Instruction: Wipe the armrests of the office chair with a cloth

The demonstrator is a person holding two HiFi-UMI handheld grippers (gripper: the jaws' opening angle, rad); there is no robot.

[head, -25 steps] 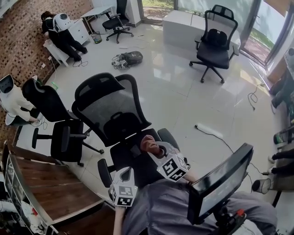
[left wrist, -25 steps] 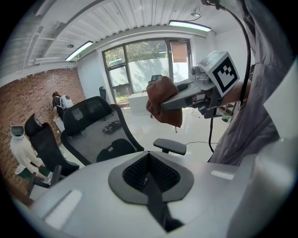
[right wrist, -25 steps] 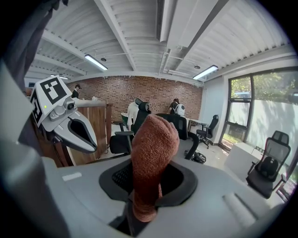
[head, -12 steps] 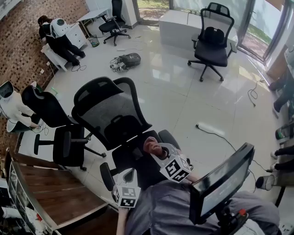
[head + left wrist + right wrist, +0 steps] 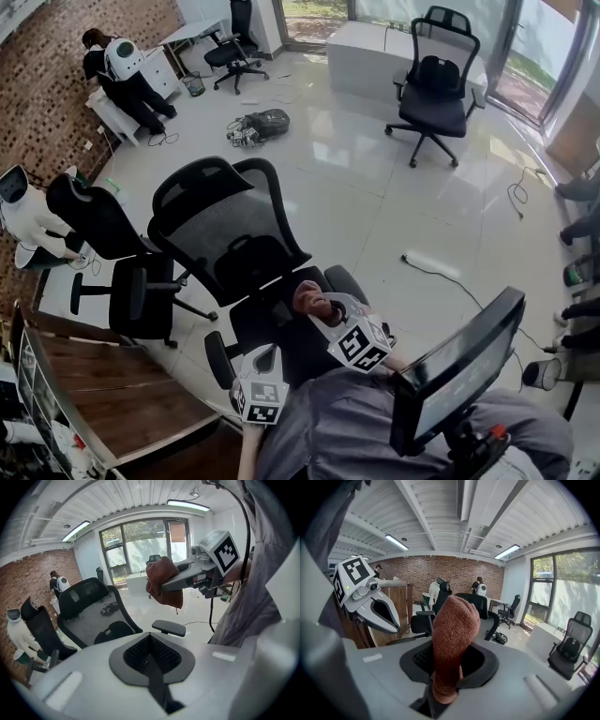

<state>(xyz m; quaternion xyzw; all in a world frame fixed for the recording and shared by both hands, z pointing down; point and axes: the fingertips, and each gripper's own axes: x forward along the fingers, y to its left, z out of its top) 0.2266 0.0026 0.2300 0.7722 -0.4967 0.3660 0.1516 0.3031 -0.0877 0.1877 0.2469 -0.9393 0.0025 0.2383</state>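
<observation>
Left gripper (image 5: 151,648): jaws are pressed together with nothing between them; it is held low by the armrest (image 5: 217,361) at the head view's left
Right gripper (image 5: 172,581): it is clenched on the cloth (image 5: 452,634)
Cloth: reddish-brown and bunched, it is gripped at its lower end and raised over the seat, near the other armrest (image 5: 168,627) but apart from it
Office chair (image 5: 230,234): black mesh back, set on the pale glossy floor (image 5: 375,206) directly before the person
Monitor (image 5: 455,370): seen at the lower right of the head view

Glossy white floor (image 5: 366,202) bears black office chairs (image 5: 437,75), a dark bag (image 5: 263,122) and a cable (image 5: 433,267)
</observation>
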